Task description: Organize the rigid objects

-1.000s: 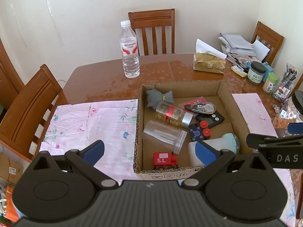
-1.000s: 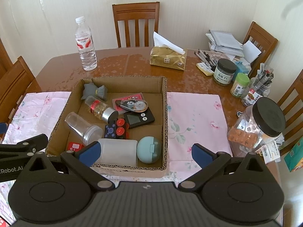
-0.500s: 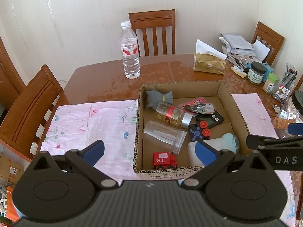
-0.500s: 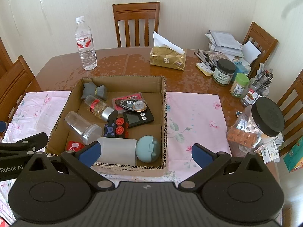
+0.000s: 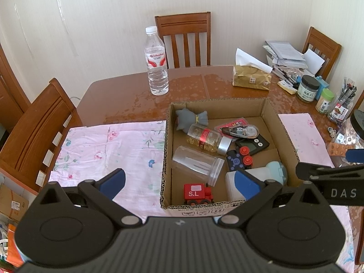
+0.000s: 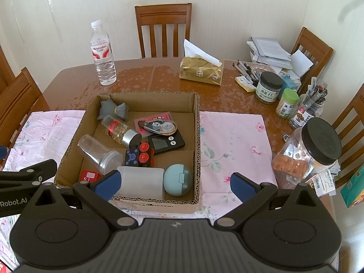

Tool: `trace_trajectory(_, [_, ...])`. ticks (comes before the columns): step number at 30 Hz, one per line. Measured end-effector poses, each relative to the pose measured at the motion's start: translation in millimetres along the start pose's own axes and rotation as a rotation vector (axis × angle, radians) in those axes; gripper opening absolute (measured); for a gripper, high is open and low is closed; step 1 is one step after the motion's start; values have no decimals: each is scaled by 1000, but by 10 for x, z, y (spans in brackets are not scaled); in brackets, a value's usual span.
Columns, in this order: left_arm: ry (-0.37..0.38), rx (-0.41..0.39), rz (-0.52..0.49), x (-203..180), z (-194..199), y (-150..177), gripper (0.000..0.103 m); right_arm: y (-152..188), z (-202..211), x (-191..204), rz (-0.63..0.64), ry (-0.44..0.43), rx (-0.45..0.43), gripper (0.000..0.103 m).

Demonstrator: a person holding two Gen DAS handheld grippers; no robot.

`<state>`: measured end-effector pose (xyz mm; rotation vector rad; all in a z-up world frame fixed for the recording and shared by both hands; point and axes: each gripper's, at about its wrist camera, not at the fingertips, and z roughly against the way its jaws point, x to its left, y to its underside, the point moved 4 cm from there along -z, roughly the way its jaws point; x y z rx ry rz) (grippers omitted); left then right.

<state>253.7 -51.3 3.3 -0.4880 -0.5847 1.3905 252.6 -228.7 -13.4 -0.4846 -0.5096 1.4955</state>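
The cardboard box [image 5: 270, 113] of rigid objects was found just ahead of both tongs, resting on the pink floral cloth [image 5: 109, 145]. Over the last second almost nothing was seen to change: the views drifted very slightly, and no object in the box was displaced. The left gripper [image 5: 179, 183] was held with its blue pads spread wide and nothing between them, poised above the box's near-left corner; the right gripper [image 6: 174, 183] was likewise spread and empty, above the box's near-right edge.

Inside the box, the red toy train [image 5: 198, 193] was seen nearest the left tongs, the white container with the blue lid [image 6: 141, 180] nearest the right tongs, and beyond them the clear jar [image 5: 195, 165], the spice bottle [image 5: 208, 138], the dark block with red knobs [image 6: 140, 157], the black timer [image 6: 166, 142], the tape dispenser [image 6: 159, 126] and what was perhaps a grey figurine [image 5: 192, 118], its form poorly resolved. The cloth either side lay bare.

Such stillness could be read either as a pause ahead of unpacking onto the cloth, or as a rest with everything gathered in.
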Motion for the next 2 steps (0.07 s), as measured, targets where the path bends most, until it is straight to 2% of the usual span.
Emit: trace_trajectory(2, [0, 0, 1, 2, 1, 0, 102, -5, 1, 4, 1, 0, 0, 103])
